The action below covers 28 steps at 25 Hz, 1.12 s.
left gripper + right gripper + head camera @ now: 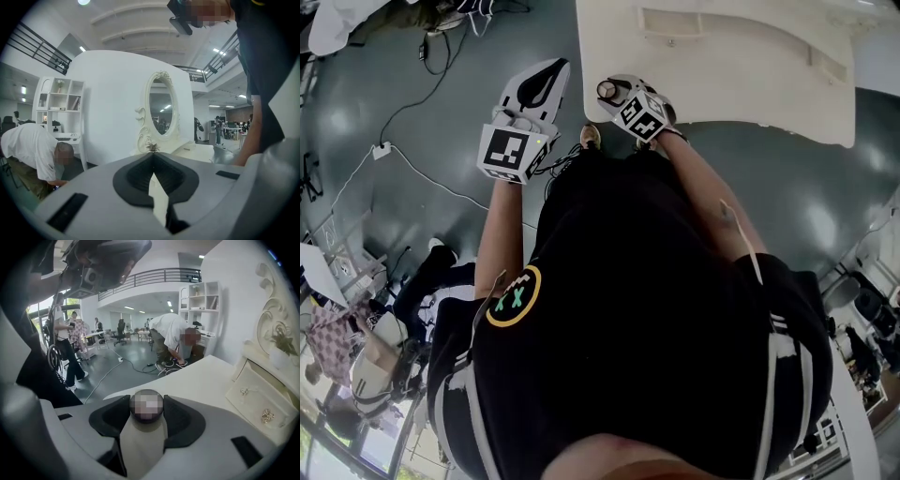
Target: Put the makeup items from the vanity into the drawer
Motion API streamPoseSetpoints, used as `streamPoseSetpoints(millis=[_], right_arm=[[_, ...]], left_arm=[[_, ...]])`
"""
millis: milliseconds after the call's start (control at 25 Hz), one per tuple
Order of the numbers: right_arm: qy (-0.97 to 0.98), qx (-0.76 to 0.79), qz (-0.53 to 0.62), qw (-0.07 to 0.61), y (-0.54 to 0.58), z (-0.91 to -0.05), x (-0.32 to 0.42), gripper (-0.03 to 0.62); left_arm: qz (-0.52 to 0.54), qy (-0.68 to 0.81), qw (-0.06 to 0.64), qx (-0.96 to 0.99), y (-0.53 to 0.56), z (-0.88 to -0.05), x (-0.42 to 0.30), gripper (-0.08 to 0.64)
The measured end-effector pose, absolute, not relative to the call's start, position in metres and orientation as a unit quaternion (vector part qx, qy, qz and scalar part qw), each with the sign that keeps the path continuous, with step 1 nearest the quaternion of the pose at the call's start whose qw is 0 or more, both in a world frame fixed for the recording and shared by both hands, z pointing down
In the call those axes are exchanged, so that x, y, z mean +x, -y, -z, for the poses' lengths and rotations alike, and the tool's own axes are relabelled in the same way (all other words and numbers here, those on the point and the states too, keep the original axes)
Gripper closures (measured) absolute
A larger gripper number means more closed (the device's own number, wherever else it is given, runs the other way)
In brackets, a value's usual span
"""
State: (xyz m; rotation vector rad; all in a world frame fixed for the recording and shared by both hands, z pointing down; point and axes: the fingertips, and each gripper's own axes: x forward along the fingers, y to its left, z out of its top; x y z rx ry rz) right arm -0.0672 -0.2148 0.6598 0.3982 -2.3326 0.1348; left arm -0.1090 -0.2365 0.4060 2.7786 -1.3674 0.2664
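My right gripper (146,401) is shut on a cream makeup bottle (143,441) with a round dark cap, which stands up between the jaws. In the head view the right gripper (614,90) sits at the near edge of the white vanity (741,84), the cap showing at its tip. The vanity top (201,376) stretches ahead, with a small drawer front (260,397) with ornate handles at the right. My left gripper (549,70) hangs over the floor left of the vanity. It (152,155) is shut with nothing in it, facing the oval mirror (161,108).
A person in a white shirt (171,331) bends over cables on the grey floor behind the vanity. A white shelf unit (58,112) stands by a curved white wall. A cable (422,169) runs across the floor at left. A small plant (152,147) sits below the mirror.
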Motion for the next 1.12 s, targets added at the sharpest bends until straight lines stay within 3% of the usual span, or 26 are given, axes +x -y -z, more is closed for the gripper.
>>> streamPoseSetpoints(millis=[640, 1120], right_arm=[[0.918, 0.206, -0.027, 0.338, 0.251, -0.598, -0.048, 0.350], [0.896, 0.303, -0.020, 0.322, 0.316, -0.551, 0.046, 0.350]], left_arm=[[-0.074, 0.389, 0.015, 0.918, 0.245, -0.408, -0.072, 0.540], [-0.065, 0.316, -0.001, 0.947, 0.265, -0.402, -0.010, 0.540]])
